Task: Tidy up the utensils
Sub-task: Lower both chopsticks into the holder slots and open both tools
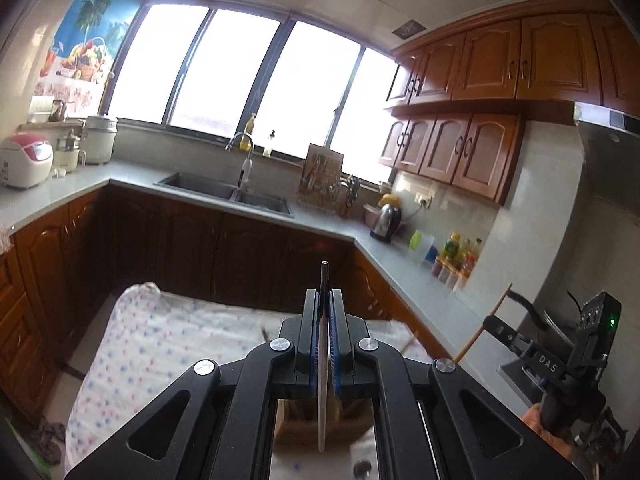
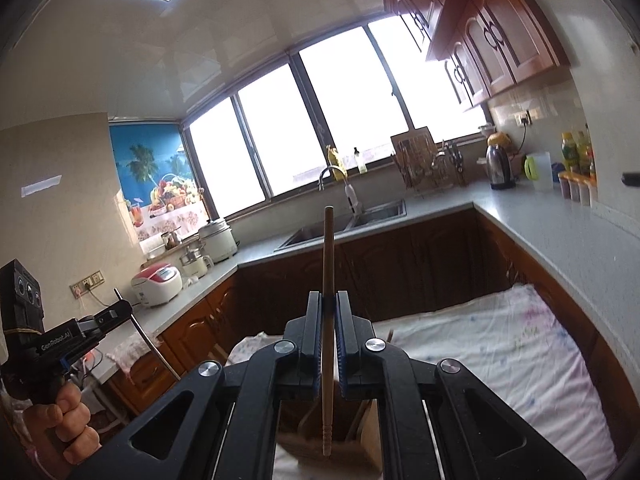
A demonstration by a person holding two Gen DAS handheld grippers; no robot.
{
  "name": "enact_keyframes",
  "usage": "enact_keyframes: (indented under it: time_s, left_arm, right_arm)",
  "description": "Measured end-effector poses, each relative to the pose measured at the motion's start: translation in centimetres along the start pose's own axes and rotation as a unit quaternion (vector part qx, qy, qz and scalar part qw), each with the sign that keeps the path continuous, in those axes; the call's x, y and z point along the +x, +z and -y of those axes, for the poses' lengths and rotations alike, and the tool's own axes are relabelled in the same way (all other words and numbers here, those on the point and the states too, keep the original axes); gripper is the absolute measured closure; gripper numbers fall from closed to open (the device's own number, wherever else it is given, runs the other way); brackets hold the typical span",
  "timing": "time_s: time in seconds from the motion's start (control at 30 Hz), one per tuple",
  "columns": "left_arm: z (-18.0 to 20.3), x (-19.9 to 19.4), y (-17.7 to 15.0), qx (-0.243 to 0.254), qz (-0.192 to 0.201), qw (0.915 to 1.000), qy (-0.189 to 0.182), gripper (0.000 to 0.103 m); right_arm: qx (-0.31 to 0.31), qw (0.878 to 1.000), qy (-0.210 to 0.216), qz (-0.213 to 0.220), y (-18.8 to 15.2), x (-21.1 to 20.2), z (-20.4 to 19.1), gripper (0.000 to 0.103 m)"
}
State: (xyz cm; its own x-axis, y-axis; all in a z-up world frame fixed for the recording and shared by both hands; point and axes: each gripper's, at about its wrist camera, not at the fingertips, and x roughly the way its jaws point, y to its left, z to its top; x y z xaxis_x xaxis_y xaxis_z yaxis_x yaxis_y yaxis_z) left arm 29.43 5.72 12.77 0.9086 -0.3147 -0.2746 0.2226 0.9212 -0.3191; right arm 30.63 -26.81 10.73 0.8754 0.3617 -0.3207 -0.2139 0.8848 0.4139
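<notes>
My left gripper (image 1: 324, 300) is shut on a thin metal utensil (image 1: 323, 360) seen edge-on, held upright above a wooden utensil holder (image 1: 288, 420) on the cloth-covered table (image 1: 160, 352). My right gripper (image 2: 328, 300) is shut on a wooden chopstick (image 2: 328, 248), upright, its lower end over the wooden holder (image 2: 360, 440). In the left wrist view the right gripper (image 1: 494, 322) shows at right with the chopstick (image 1: 480, 332). In the right wrist view the left gripper (image 2: 120, 308) shows at left with the metal utensil (image 2: 148, 340).
A grey L-shaped counter (image 1: 328, 220) runs around the kitchen with a double sink (image 1: 228, 192), dish rack (image 1: 328, 188), kettle (image 1: 386, 218), bottles (image 1: 460, 252) and rice cookers (image 1: 24, 160). Wooden cabinets hang at right. The patterned cloth (image 2: 500, 340) covers the table.
</notes>
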Motion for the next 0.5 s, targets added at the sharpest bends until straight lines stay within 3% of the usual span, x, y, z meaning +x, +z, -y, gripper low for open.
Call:
enact_keyframes:
  time_s: [0.23, 0.5]
  left_arm:
    - [-0.6, 4.5, -1.0, -0.002, 0.019, 0.9997, 0.015, 0.1]
    - [-1.2, 8.1, -4.8, -0.019, 0.016, 0.9992, 0.031, 0.1]
  right_arm:
    - [-0.011, 1.0, -0.013, 0.005, 0.1, 2.5, 0.1, 0.097]
    - [-0.007, 0.999, -0.031, -0.01, -3.4, 4.9, 0.9, 0.097]
